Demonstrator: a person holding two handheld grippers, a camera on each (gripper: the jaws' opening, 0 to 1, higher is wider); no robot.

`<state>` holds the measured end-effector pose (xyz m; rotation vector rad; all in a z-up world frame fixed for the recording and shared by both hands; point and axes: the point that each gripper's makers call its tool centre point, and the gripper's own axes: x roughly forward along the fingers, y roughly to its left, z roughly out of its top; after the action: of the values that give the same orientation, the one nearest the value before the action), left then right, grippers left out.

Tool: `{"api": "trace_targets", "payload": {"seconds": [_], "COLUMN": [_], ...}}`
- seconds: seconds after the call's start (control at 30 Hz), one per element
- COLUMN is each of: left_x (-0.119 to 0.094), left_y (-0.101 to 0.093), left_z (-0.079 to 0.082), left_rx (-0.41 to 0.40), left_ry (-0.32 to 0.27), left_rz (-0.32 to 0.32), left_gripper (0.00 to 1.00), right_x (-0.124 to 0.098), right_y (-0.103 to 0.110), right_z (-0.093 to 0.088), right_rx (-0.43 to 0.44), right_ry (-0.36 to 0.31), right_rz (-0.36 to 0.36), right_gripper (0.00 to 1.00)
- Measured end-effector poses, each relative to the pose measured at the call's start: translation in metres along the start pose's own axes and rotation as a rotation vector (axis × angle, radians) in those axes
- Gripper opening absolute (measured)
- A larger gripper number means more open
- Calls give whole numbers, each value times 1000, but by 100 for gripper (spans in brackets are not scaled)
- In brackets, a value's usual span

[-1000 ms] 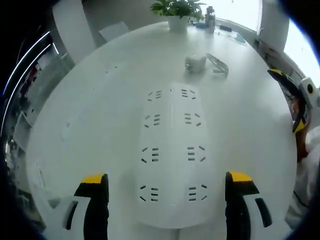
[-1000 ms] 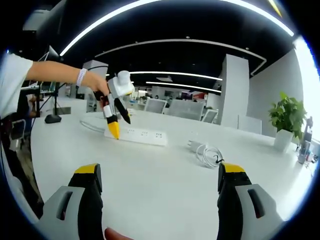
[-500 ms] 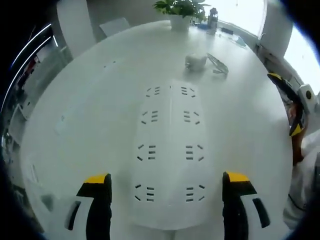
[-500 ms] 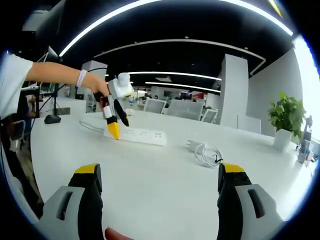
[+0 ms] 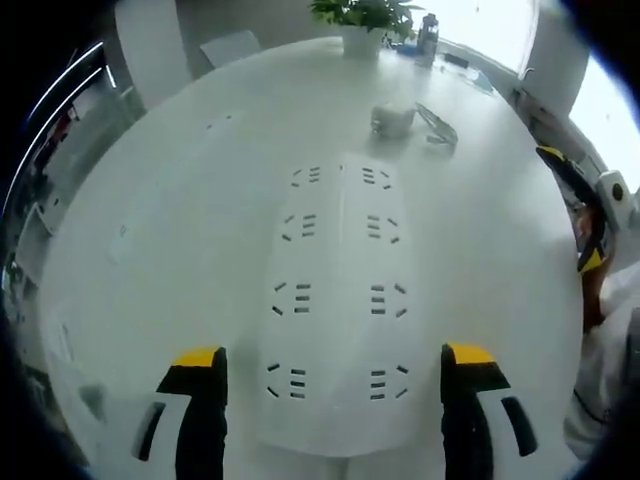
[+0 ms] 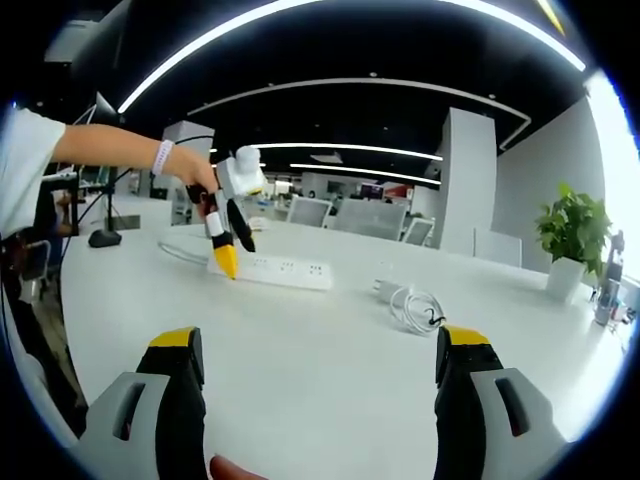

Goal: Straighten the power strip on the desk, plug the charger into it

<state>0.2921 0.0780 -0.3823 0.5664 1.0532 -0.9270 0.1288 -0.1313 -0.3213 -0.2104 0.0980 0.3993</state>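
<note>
Change: I've eased my left hand-held gripper [image 5: 330, 410] lower; its spread, empty jaws now straddle the power strip [image 5: 335, 300] end.
Right hand-held gripper [image 6: 318, 400]: open, idle above the table [image 6: 300, 350].
Charger [image 6: 412, 305]: unplugged beside the strip, so straightening comes first.

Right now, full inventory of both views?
Strip: 1, white, flat on the desk, between the left tongs' jaws.
Charger: 1, white, with coiled cable, on the desk beyond the strip.
Plant: 1, green in white pot, far desk edge.
Bottle: 1, dark, beside the plant.
Desk: 1, white.
Chairs: several, pale, behind the desk.
Left tongs: black, yellow tips, open over the strip's end.
Right tongs: same, open, above bare desk.
</note>
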Motion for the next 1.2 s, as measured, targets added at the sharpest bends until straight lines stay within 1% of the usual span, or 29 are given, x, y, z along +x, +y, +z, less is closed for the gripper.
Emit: {"api": "trace_targets", "payload": {"seconds": [0.07, 0.3, 0.43, 0.57, 0.73, 0.97, 1.2], "left_x": [0, 0, 0, 0, 0, 0, 0], "left_y": [2, 3, -1, -1, -1, -8, -10], "left_z": [0, -2, -5, -5, -6, -7, -7], "left_rx": [4, 0, -4, -3, -10, -16, -5], "left_ry": [2, 17, 24, 26, 29, 44, 56], "left_rz": [3, 0, 7, 13, 16, -10, -6], "left_gripper": [90, 81, 81, 80, 76, 69, 68], "right_x": [0, 0, 0, 0, 1, 2, 2], "right_y": [0, 1, 1, 1, 4, 7, 7], "right_z": [0, 1, 1, 2, 2, 3, 3], "right_rx": [-1, -1, -2, -1, -3, -8, -7], "right_ry": [0, -1, -1, -1, -2, -1, 0], "right_rz": [0, 0, 0, 0, 6, 16, 17], "right_gripper": [96, 96, 96, 96, 96, 96, 96]}}
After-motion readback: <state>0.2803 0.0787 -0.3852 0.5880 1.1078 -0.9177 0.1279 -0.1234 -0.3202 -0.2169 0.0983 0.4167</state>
